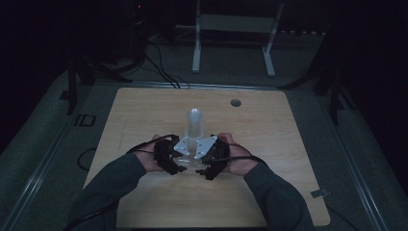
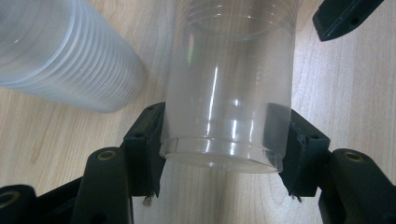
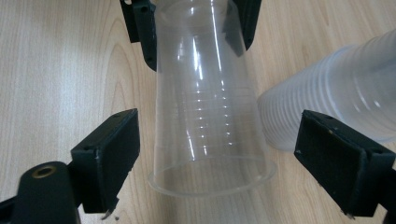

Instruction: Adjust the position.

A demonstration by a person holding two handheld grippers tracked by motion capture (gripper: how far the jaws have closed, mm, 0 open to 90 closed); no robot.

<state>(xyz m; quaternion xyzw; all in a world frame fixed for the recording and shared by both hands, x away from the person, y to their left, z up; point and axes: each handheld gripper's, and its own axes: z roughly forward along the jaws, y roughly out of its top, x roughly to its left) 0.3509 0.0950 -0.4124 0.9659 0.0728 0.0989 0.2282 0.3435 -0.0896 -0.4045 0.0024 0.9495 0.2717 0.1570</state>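
Two grippers are meeting over a clear plastic cup (image 2: 229, 88) lying on its side on the wooden table (image 1: 144, 115). The left gripper (image 2: 224, 154) is clamping its jaws on the cup's base end. The right gripper (image 3: 219, 154) is holding its jaws wide apart on either side of the cup's rim, with its pads (image 3: 112, 149) not touching. A stack of nested cups (image 1: 194, 124) is standing just beside.
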